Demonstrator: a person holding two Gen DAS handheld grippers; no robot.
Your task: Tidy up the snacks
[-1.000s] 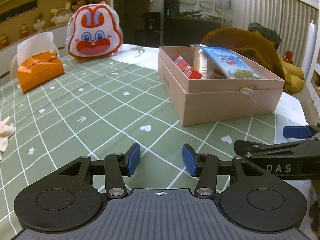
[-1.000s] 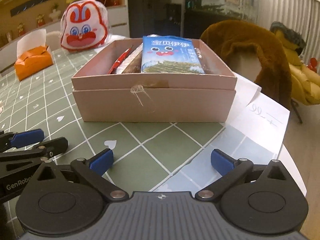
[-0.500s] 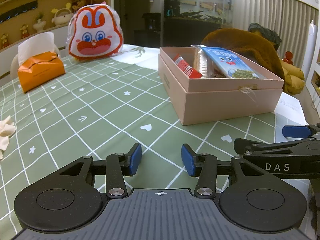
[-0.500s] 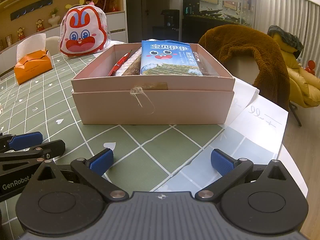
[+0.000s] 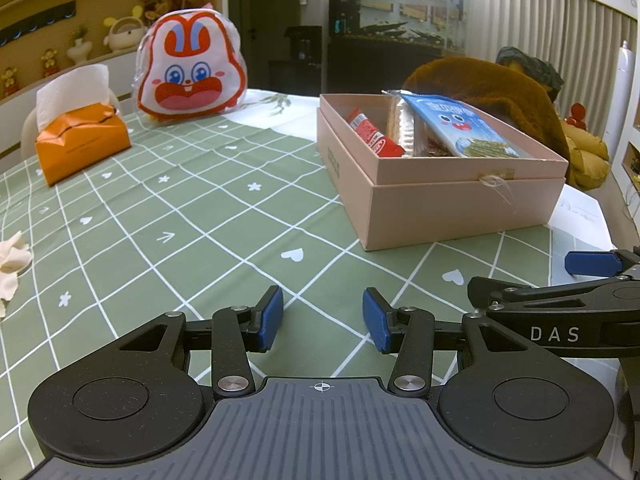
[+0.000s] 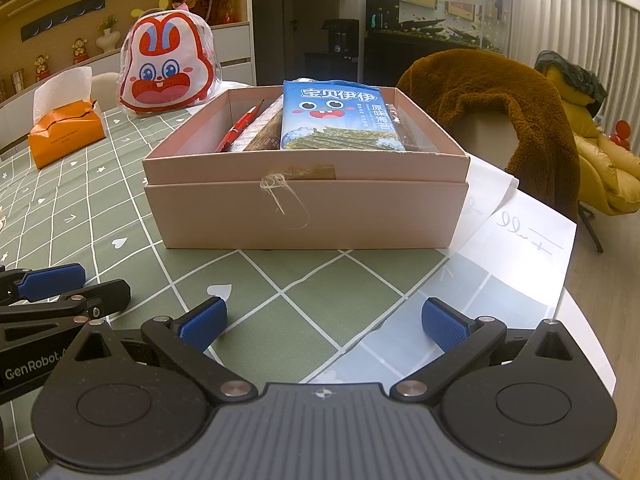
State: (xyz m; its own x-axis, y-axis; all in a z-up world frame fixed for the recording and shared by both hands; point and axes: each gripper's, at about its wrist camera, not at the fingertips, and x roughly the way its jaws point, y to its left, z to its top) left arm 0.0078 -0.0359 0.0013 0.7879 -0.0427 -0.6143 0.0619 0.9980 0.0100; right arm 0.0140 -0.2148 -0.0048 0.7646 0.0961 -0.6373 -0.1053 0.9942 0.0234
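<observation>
Both claws hovered empty over the table (image 5: 168,216) — the left claw (image 5: 322,318) with a narrow gap, the right claw (image 6: 322,322) spread wide. Straight ahead of the right claw, and ahead to the right of the left, sat the pink box (image 6: 306,216) holding a blue seaweed packet (image 6: 340,120) and a red snack stick (image 6: 240,128). Those packets looked light, crinkly and crushable — best pinched gently by a flat edge.
</observation>
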